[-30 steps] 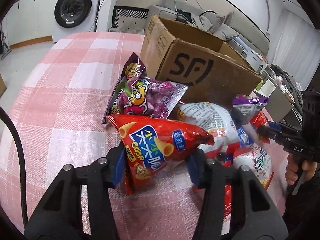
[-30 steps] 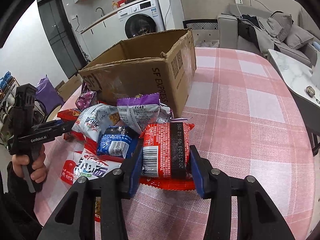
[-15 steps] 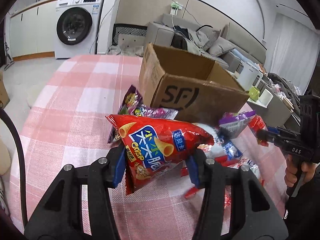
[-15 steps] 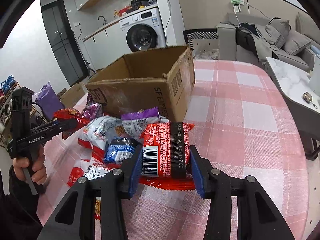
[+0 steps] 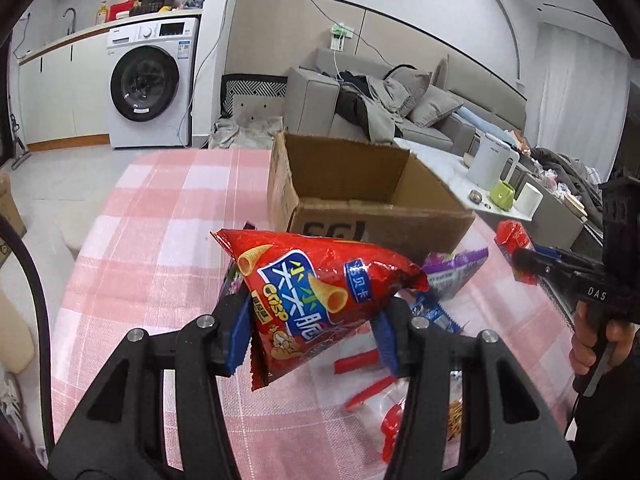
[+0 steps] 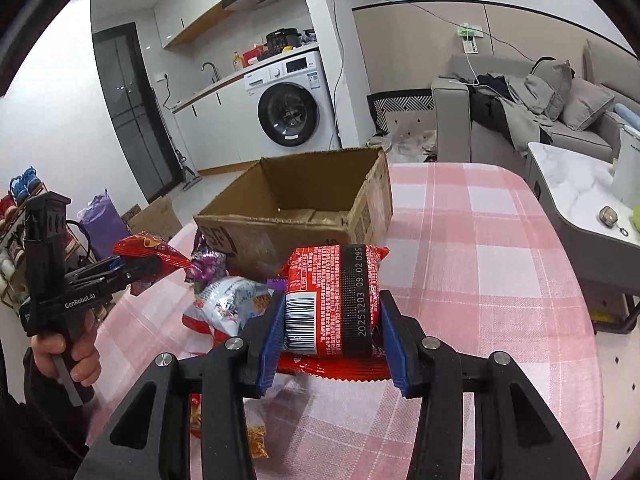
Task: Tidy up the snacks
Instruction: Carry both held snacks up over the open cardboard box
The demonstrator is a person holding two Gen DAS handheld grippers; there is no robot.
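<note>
Left tool is clamped on a red cone-crisp bag, blue pads pressing both sides, bag tilted and held clear above the pink checked tabletop. Right tool is closed nearly to its narrowest on a red noodle packet, barcode and date strip facing the camera, packet likewise off the tabletop. Open cardboard box stands on the tabletop beyond both tools, flaps up; its floor looks bare in the right wrist view. Between box and tools lies the loose snack pile: a white-and-red bag, a purple bag near the box's front wall, a purple grape-print bag at the box's left corner. In each wrist view the other tool shows at the frame edge, gripped by a hand. Washing machine and sofa far behind
</note>
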